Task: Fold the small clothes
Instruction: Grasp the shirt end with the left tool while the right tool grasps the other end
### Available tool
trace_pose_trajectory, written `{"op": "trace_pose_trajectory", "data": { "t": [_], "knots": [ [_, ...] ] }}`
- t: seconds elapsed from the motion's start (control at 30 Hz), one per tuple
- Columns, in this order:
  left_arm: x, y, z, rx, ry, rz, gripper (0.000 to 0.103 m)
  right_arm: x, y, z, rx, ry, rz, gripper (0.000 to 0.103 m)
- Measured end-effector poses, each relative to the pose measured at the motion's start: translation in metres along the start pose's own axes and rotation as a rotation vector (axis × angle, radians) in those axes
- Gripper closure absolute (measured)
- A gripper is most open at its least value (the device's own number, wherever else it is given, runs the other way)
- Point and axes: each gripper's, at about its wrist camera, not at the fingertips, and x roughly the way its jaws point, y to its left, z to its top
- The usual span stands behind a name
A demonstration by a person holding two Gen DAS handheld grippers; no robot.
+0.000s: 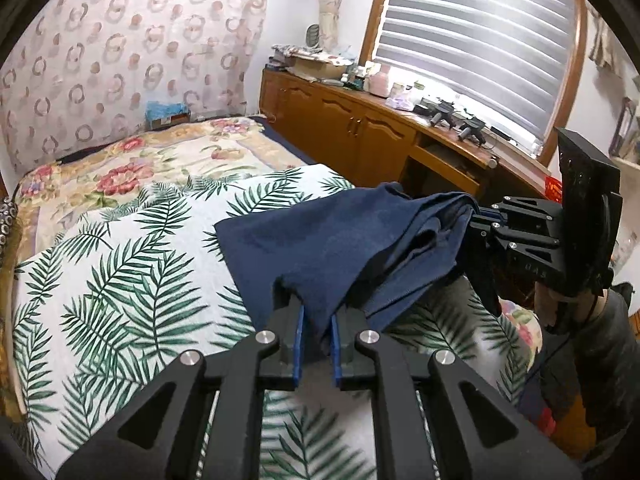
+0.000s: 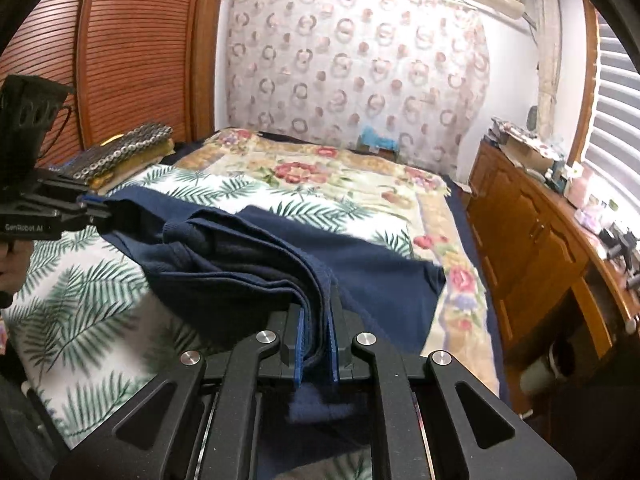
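A navy blue garment (image 1: 344, 236) hangs between both grippers above the palm-leaf bedspread (image 1: 120, 280). My left gripper (image 1: 318, 320) is shut on one edge of the garment. My right gripper (image 1: 478, 220) shows at the right of the left wrist view, shut on the other bunched end. In the right wrist view the right gripper (image 2: 318, 328) is shut on several folded layers of the garment (image 2: 248, 264), whose far part lies on the bed. The left gripper (image 2: 94, 206) shows there at the left, clamped on the cloth.
A floral blanket (image 2: 320, 176) covers the far half of the bed. A wooden cabinet (image 1: 360, 128) with clutter on top runs along the right under a window with blinds. A folded patterned item (image 2: 124, 148) lies at the bed's left edge by a slatted wooden door.
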Motion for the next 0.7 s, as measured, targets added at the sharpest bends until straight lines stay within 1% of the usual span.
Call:
{"op": "trace_pose_trajectory", "data": {
  "t": [0.23,0.3,0.37,0.4,0.43,0.47,0.53,0.6,0.7],
  "knots": [
    [0.033,0.023,0.015,-0.035,0.048,-0.022,0.094,0.039,-0.016,0.010,0.009,0.048,0.033,0.096],
    [0.041,0.027,0.020,-0.031,0.063,-0.029,0.091,0.048,-0.023,0.013,0.012,0.059,0.040,0.096],
    [0.047,0.030,0.024,-0.025,0.076,-0.037,0.081,0.056,-0.028,0.017,0.017,0.065,0.042,0.096],
    [0.048,0.031,0.025,-0.020,0.077,-0.041,0.067,0.060,-0.031,0.018,0.020,0.066,0.043,0.096],
    [0.046,0.031,0.025,-0.015,0.072,-0.039,0.058,0.063,-0.033,0.019,0.024,0.068,0.044,0.096],
    [0.044,0.031,0.026,-0.010,0.067,-0.037,0.056,0.067,-0.034,0.019,0.028,0.072,0.045,0.096],
    [0.041,0.034,0.026,-0.004,0.060,-0.035,0.049,0.076,-0.038,0.016,0.038,0.089,0.041,0.096],
    [0.041,0.038,0.024,0.004,0.062,-0.024,0.048,0.087,-0.041,0.012,0.053,0.109,0.038,0.096],
    [0.047,0.046,0.022,0.005,0.084,-0.002,0.048,0.090,-0.044,0.013,0.065,0.095,0.039,0.096]
  ]
}}
